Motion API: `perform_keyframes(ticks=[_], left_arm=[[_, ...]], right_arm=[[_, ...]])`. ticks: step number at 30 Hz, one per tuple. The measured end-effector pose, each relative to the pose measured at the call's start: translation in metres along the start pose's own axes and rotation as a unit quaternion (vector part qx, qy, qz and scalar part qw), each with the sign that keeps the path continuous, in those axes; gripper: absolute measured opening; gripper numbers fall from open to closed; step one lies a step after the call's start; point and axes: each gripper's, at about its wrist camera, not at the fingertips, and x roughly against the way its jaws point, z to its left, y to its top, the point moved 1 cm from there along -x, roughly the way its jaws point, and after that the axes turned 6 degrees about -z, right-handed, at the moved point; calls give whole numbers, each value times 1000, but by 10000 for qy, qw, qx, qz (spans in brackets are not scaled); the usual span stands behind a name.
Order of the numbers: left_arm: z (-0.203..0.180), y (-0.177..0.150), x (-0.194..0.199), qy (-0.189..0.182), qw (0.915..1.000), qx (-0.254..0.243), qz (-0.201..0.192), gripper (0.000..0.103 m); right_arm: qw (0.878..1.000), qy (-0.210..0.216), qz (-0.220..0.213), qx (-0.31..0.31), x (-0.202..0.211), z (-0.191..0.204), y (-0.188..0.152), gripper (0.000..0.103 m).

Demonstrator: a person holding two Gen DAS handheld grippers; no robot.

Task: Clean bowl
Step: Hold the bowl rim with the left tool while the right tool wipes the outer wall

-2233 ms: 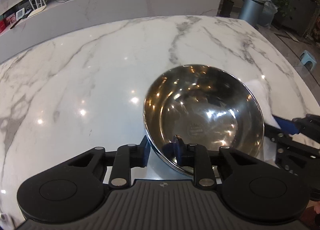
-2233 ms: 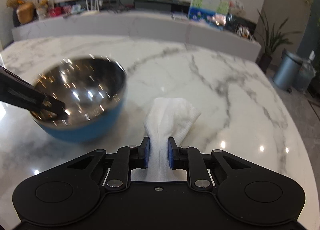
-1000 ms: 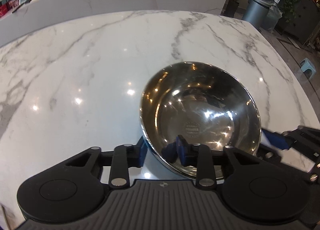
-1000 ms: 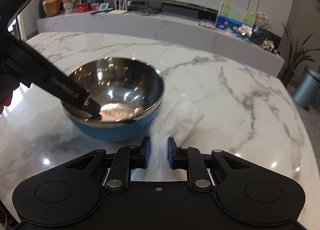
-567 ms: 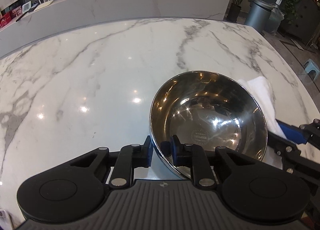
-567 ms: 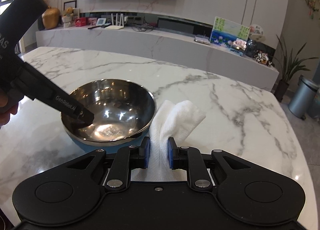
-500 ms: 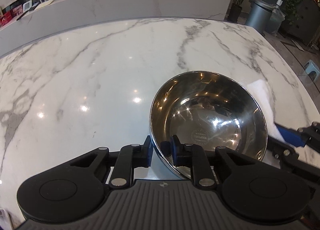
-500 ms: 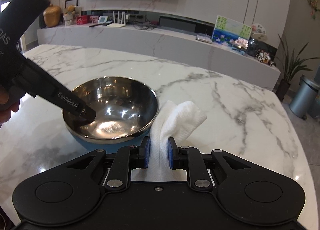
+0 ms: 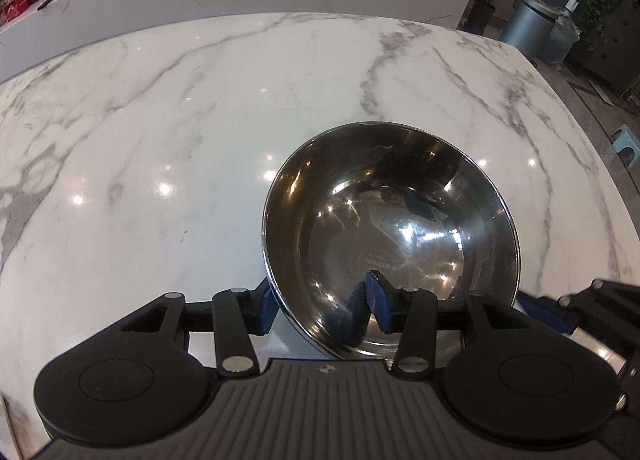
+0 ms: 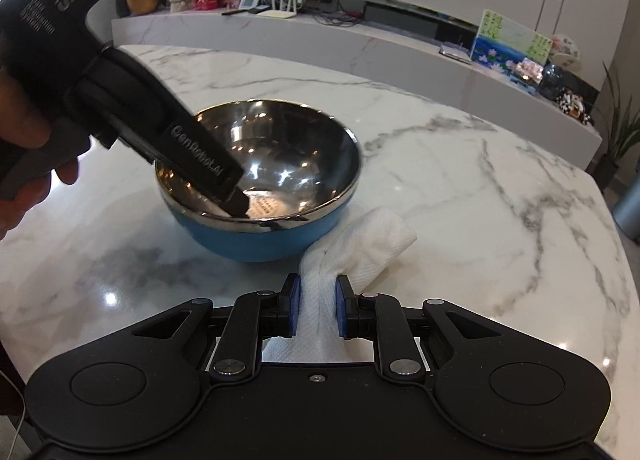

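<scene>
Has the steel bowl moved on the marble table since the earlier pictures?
Yes, slightly left. In the left wrist view the bowl's far rim is now right below the grey vein's end; earlier it lay to the right.
</scene>
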Motion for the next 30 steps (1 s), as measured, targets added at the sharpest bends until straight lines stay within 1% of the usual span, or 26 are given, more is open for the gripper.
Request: perform_keyframes(ticks=[2,4,7,10,12,16,22,25,26,28,30], left_arm=[[0,1,1,38,9999,-71,-69,36],[1,3,2,73,9998,-131,-150,28],[1,4,5,102,9993,-186,-293,21],[0,6,6,93,9991,-194,-367,19],[-1,6,4,82,9991,-177,-371,19],[0,5,2,81,9993,-120,-358,20],[0,5,1,97,9992,-122,-377,21],[2,5,0,75,9995,-9,-322,22],[3,5,0,67,9995,37,-298,24],[4,4,-1,47,9996,135,-228,40],[7,2,-1,52,9996,248,-151,45]], right_arm=[[9999,-107,-86,-74,2,-7,2,16],[9995,-208,-184,-143,5,-12,4,16],[9982,-366,-438,-204,13,-20,7,16],[9968,-423,-651,-188,19,-23,10,16],[9967,-394,-688,-154,20,-23,11,16],[9977,-314,-594,-68,16,-18,10,16],[9996,-89,-246,60,5,-8,5,16],[9999,-18,-77,135,1,-2,1,16],[9999,-9,-36,141,0,-1,0,16],[9999,6,46,134,-3,0,-1,16],[9999,8,70,132,-3,0,-2,16]])
